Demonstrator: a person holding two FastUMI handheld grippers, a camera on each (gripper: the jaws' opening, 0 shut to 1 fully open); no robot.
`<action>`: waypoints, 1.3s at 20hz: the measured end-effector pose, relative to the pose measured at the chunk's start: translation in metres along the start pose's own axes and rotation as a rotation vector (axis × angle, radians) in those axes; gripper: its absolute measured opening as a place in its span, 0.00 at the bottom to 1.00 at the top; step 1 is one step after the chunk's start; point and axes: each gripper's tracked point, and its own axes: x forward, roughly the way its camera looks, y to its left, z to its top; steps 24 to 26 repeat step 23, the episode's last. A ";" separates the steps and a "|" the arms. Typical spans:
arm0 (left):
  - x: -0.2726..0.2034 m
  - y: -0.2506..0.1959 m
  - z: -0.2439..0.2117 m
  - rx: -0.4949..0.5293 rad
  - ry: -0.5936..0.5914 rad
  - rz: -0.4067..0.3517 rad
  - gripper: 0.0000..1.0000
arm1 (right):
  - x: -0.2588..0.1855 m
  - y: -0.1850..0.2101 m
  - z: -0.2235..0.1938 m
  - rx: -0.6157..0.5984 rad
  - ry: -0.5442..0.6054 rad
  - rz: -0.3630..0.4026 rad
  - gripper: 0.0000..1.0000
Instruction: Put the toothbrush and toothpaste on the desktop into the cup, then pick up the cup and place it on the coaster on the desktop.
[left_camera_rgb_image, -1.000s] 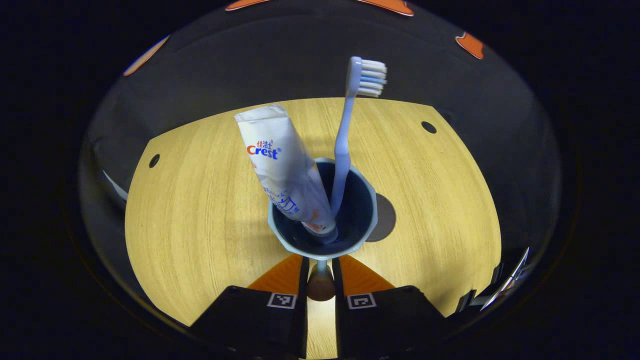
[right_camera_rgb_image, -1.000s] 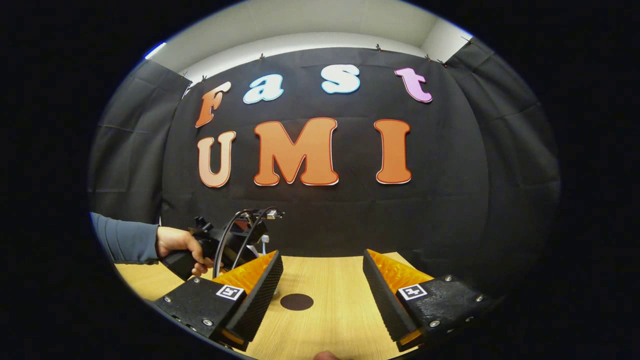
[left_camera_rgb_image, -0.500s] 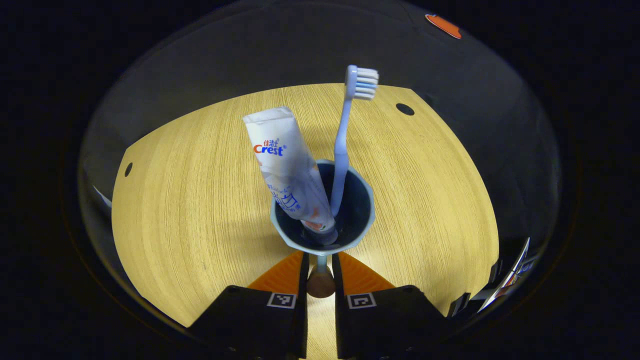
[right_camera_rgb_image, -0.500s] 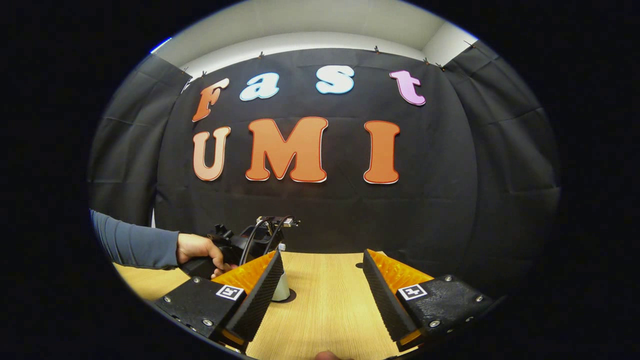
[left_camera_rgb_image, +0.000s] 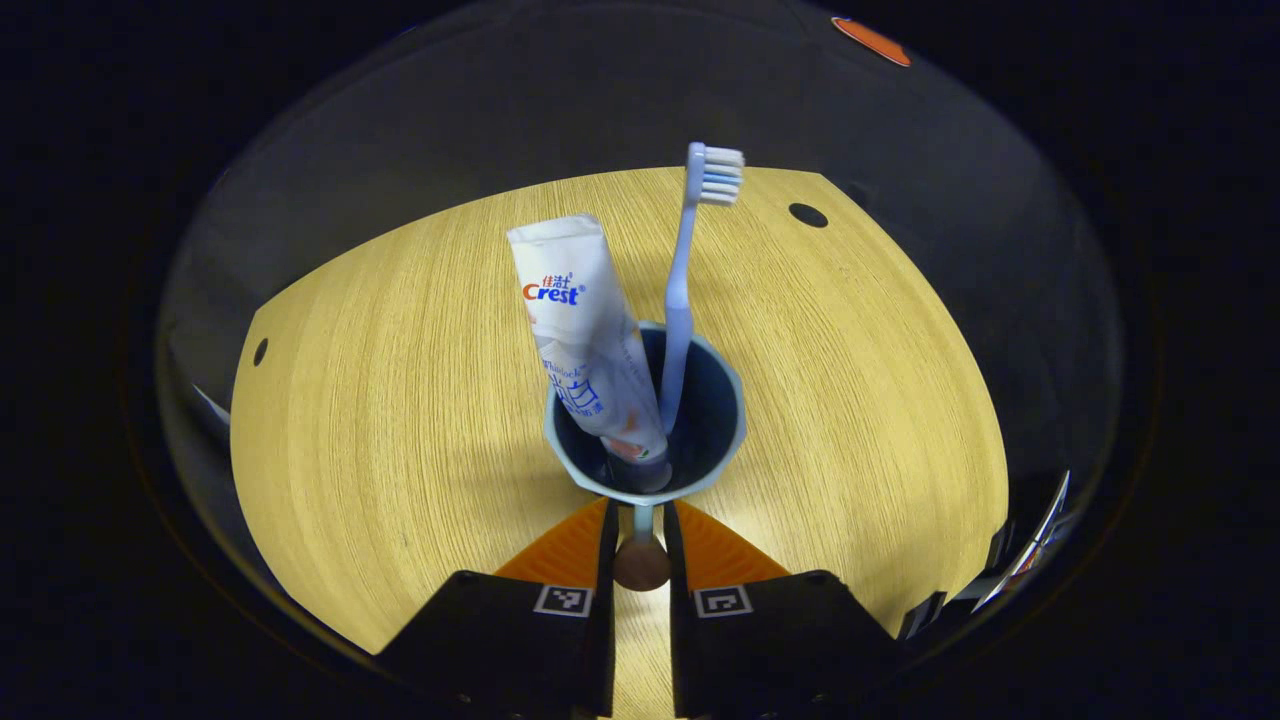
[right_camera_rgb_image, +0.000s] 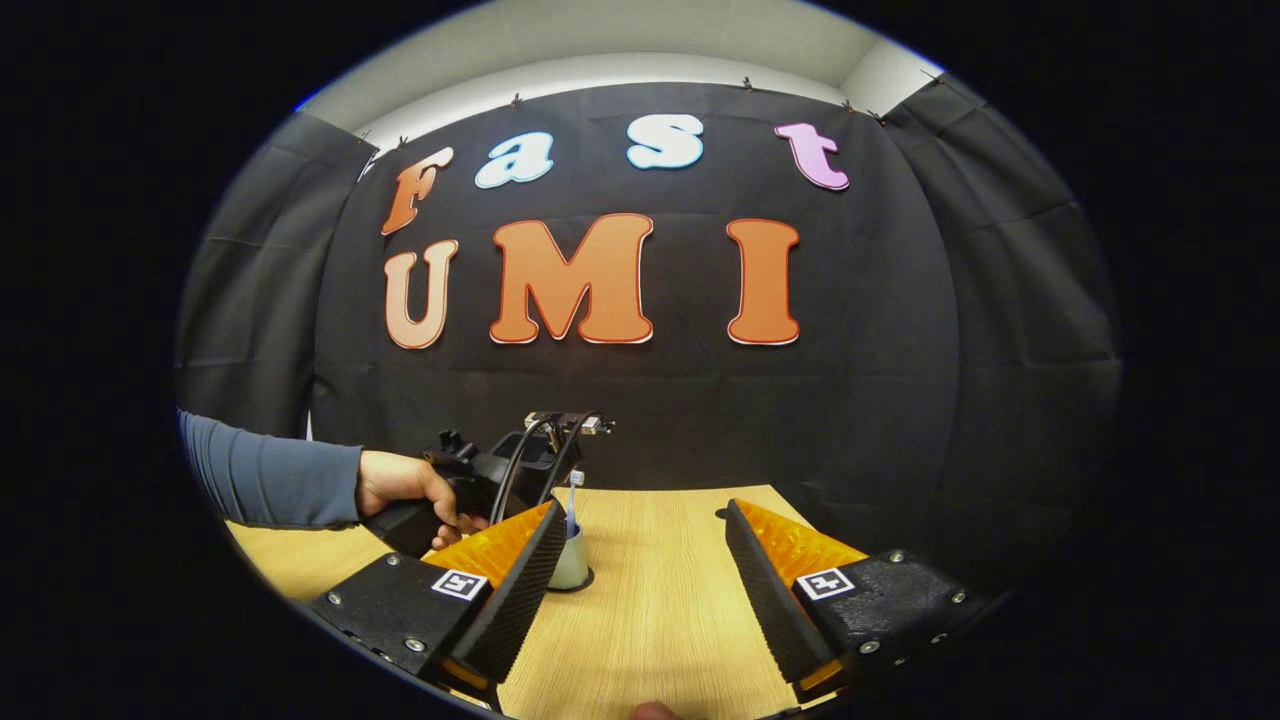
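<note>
Since a second ago the blue cup (left_camera_rgb_image: 645, 420) has travelled over the dark coaster (right_camera_rgb_image: 580, 583) and covers it; toothbrush (left_camera_rgb_image: 690, 280) and toothpaste (left_camera_rgb_image: 585, 330) stand inside; left gripper (left_camera_rgb_image: 640, 545), at six o'clock, pinches its handle; right gripper (right_camera_rgb_image: 640, 590) gapes idle; release remains.

One cup (left_camera_rgb_image: 645, 415), one toothbrush (left_camera_rgb_image: 690, 270), one toothpaste (left_camera_rgb_image: 585, 320).

Bench (left_camera_rgb_image: 400, 400): light wood grain, two small dark holes near its far edge in the left gripper view. Coaster (right_camera_rgb_image: 586, 582), dark and round, lay flat on the bench; only a thin rim of it showed. Cup (right_camera_rgb_image: 572, 560) stood upright on the coaster, holding toothpaste (left_camera_rgb_image: 585, 330) and toothbrush (left_camera_rgb_image: 690, 270).
</note>
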 end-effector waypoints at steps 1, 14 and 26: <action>-0.004 0.000 -0.003 -0.011 0.003 -0.011 0.24 | 0.000 -0.001 0.000 0.001 0.002 -0.002 0.96; -0.156 0.063 -0.020 -0.040 -0.436 -0.002 0.99 | 0.010 0.010 0.027 0.027 -0.027 -0.033 0.96; -0.291 0.144 -0.038 -0.008 -0.813 0.130 0.98 | 0.027 0.058 0.052 0.050 -0.079 0.022 0.96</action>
